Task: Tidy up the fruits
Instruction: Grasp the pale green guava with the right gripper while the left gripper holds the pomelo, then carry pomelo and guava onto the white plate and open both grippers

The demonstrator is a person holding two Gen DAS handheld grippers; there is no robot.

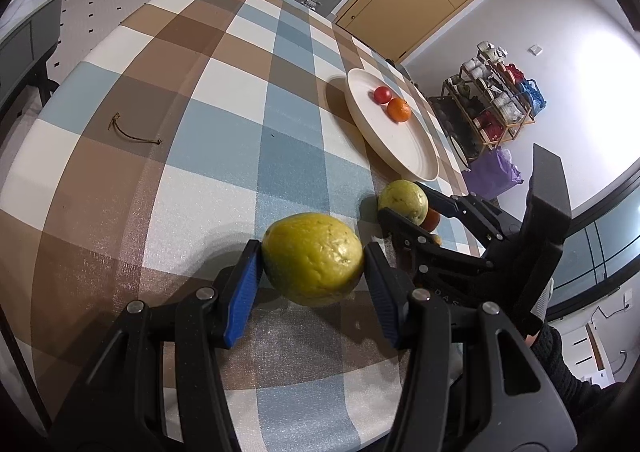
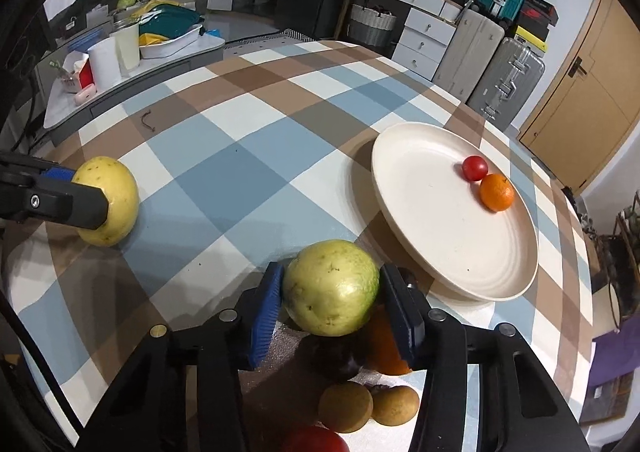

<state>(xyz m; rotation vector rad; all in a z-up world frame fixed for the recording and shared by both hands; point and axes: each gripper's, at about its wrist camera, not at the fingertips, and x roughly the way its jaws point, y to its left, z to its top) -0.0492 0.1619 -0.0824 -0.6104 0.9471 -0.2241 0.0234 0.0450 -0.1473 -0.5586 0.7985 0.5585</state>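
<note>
My left gripper (image 1: 314,266) is shut on a yellow-green guava (image 1: 314,258), just above the checked tablecloth; it also shows in the right wrist view (image 2: 112,204). My right gripper (image 2: 330,292) is shut on a paler green guava (image 2: 332,286), seen from the left wrist too (image 1: 404,198). A cream plate (image 2: 424,220) lies to the right with a red tomato (image 2: 475,167) and an orange (image 2: 497,192) on it. Under my right gripper lie a dark plum (image 2: 338,360), an orange (image 2: 386,348), two brown round fruits (image 2: 346,406) and a red fruit (image 2: 314,440).
A thin brown stem (image 1: 134,132) lies on the cloth at the left. The table edge runs close behind the plate (image 1: 400,132). Suitcases (image 2: 504,76) and white drawers (image 2: 424,36) stand beyond the far edge. A cluttered side counter (image 2: 120,52) stands at the left.
</note>
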